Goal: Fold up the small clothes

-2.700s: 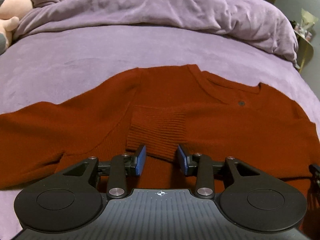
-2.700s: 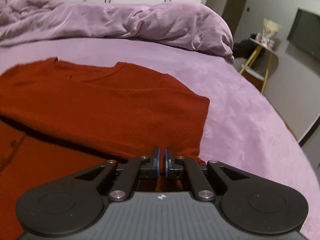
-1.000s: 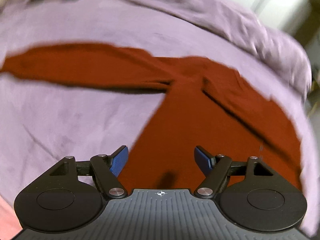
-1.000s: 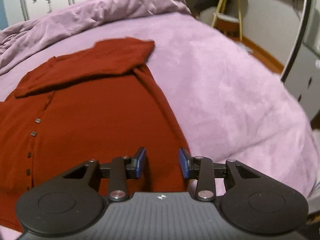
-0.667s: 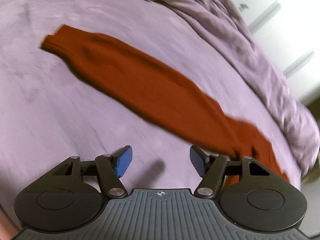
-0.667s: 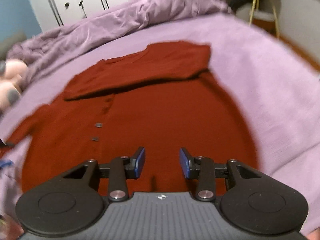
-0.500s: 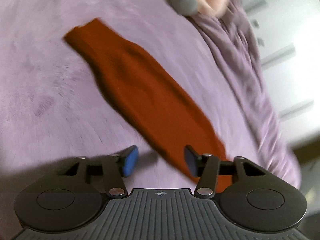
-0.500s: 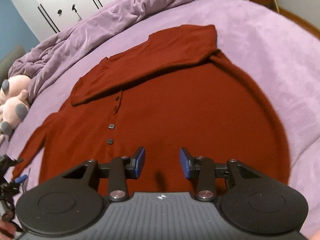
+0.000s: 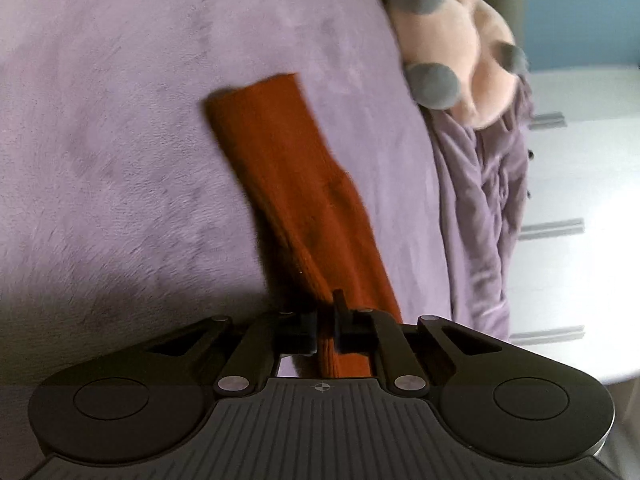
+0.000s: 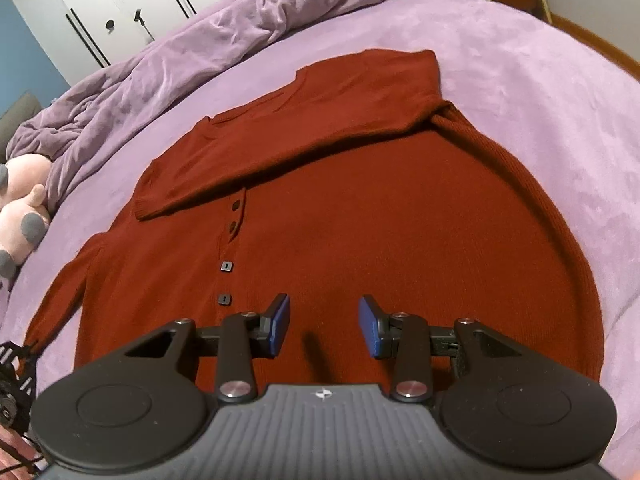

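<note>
Two grippers, two different jobs at this moment: the left gripper (image 9: 325, 330) has closed its jaws on the outstretched sleeve (image 9: 288, 184) of the rust-red cardigan (image 10: 360, 216), pinching the knit partway along its length, where half a second ago those jaws were parted and merely passing over the cloth. Beyond the pinch the sleeve runs away from the gripper across the purple bed (image 9: 120, 140), its ribbed cuff lying flat and free, close to a pink plush toy (image 9: 452, 52) by the rumpled duvet (image 9: 480, 200). The right gripper (image 10: 324, 326) hangs over the hem end of the cardigan with its blue pads well apart, holding nothing, as it did a moment ago. From its view the garment lies buttoned side up on the bed, the other sleeve (image 10: 280, 136) already folded across the chest below the neckline. With this sleeve now in hand, the likely next move is to carry it over the body to match its partner; gripped mid-length, the cuff end may trail or bunch.
</note>
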A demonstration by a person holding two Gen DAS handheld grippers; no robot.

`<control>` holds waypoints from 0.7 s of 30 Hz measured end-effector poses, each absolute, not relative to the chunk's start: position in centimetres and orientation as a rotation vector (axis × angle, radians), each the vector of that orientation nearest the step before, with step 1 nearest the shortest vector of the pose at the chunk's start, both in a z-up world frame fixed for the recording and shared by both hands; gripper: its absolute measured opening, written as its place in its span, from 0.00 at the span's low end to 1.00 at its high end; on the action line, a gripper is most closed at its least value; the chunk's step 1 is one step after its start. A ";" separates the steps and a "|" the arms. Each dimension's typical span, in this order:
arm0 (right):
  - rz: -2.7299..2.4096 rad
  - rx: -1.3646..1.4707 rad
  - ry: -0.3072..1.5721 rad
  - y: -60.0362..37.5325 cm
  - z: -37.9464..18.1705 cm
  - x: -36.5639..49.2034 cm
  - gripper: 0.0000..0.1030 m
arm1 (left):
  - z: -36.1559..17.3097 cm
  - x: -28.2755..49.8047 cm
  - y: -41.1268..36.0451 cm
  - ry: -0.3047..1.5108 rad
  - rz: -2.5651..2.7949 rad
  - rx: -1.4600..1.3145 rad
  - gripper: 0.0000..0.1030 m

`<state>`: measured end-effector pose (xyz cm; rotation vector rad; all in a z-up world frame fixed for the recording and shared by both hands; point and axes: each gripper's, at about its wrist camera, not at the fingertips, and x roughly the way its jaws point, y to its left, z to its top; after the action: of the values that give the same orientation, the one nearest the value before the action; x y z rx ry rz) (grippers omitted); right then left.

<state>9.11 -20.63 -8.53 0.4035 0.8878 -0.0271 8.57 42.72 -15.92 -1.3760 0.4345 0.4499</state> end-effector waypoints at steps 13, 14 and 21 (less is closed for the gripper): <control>-0.007 0.471 0.849 -22.0 -8.2 8.8 0.37 | -0.7 15.1 27.2 0.394 -0.093 -0.671 0.08; -0.001 0.483 0.848 -22.1 -8.2 8.7 0.37 | 0.1 15.7 24.3 0.401 -0.170 -0.592 0.09; 0.028 0.492 0.846 -22.3 -8.1 8.7 0.37 | -3.6 17.9 11.1 0.640 -0.316 -0.390 0.35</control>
<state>8.74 -22.26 -8.06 0.4917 0.8461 0.0283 17.86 11.14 -3.62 -0.3899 0.6400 -0.3162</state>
